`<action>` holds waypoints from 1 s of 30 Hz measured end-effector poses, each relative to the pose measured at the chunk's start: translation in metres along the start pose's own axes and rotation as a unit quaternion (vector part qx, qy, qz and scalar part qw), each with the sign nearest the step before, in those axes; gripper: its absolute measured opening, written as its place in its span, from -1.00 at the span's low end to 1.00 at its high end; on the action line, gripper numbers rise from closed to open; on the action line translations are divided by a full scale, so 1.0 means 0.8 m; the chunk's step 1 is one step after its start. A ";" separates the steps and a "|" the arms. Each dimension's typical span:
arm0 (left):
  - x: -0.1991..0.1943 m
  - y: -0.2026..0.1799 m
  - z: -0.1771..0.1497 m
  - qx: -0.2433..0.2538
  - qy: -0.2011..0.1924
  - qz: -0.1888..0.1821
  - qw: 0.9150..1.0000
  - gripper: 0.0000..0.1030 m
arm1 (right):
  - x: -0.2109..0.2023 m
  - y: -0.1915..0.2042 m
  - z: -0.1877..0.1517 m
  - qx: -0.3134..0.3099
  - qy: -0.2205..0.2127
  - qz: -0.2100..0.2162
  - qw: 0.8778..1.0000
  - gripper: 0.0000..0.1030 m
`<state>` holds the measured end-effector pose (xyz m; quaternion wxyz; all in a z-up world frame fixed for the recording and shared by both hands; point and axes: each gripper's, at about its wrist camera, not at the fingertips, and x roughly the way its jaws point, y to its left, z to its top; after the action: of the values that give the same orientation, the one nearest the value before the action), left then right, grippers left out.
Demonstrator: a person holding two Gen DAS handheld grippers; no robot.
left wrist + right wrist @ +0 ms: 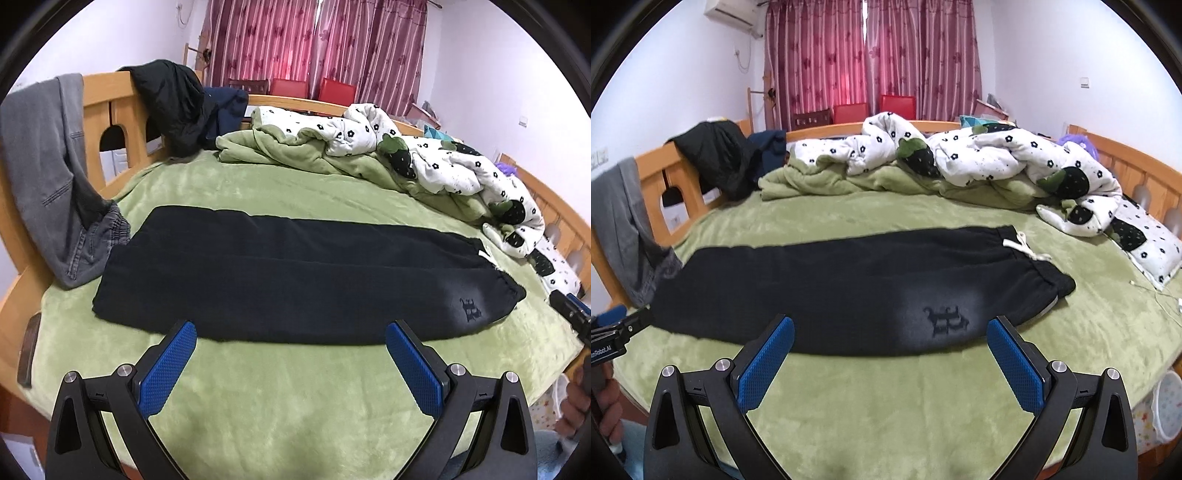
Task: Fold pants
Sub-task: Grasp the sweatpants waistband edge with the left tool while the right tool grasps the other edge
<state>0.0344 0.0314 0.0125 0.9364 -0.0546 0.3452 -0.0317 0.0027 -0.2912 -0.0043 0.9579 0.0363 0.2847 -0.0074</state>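
Black pants [288, 277] lie flat across the green blanket, folded lengthwise with one leg over the other, waistband to the right and leg ends to the left. They also show in the right wrist view [831, 288], with a white drawstring [1023, 247] at the waistband and a dark logo [945, 319] near the front edge. My left gripper [291, 336] is open and empty, just in front of the pants' near edge. My right gripper [890, 332] is open and empty, in front of the logo end.
A rumpled white flowered quilt [443, 162] and green blanket heap lie at the back. Grey pants [48, 177] and a black jacket [173, 107] hang on the wooden bed rail [110, 96] at left. A pillow [1145, 251] lies at right. The green bed cover [886, 406] stretches below both grippers.
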 end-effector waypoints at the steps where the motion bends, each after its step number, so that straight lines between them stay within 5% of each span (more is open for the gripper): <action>1: 0.004 0.012 0.007 -0.004 -0.010 0.013 1.000 1.00 | 0.005 -0.009 0.007 0.001 0.000 0.015 1.000 0.99; 4: 0.020 0.042 0.017 -0.011 -0.018 0.035 0.999 1.00 | 0.024 -0.040 0.018 -0.002 -0.008 0.009 1.000 0.99; 10: 0.100 0.116 -0.010 -0.054 0.041 0.031 0.997 0.97 | 0.097 -0.108 -0.009 -0.010 0.016 -0.034 0.999 0.98; 14: 0.147 0.157 -0.052 -0.107 0.079 -0.007 0.991 0.83 | 0.146 -0.154 -0.054 -0.002 0.047 -0.053 0.997 0.91; 17: 0.177 0.176 -0.081 -0.151 0.095 -0.035 0.983 0.76 | 0.179 -0.188 -0.085 0.042 0.081 -0.049 0.995 0.67; 23: 0.186 0.202 -0.087 -0.228 0.051 -0.092 0.968 0.74 | 0.215 -0.226 -0.109 0.131 0.091 0.002 0.987 0.67; 27: 0.212 0.204 -0.076 -0.222 0.062 -0.053 0.972 0.22 | 0.258 -0.242 -0.101 0.171 0.102 0.022 0.980 0.63; 28: 0.216 0.205 -0.072 -0.223 0.063 -0.046 0.972 0.03 | 0.267 -0.242 -0.098 0.179 0.105 0.020 0.978 0.30; 29: 0.217 0.206 -0.068 -0.221 0.061 -0.029 0.973 -0.68 | 0.274 -0.243 -0.093 0.192 0.108 0.021 0.975 -0.01; 30: 0.219 0.207 -0.063 -0.220 0.059 -0.015 0.974 -0.85 | 0.276 -0.241 -0.086 0.200 0.107 0.022 0.974 -0.41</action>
<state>0.1384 0.1748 -0.1586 0.8789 -0.2623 0.3974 0.0279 0.1436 -0.4773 -0.1953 0.8950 0.2341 0.3778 -0.0390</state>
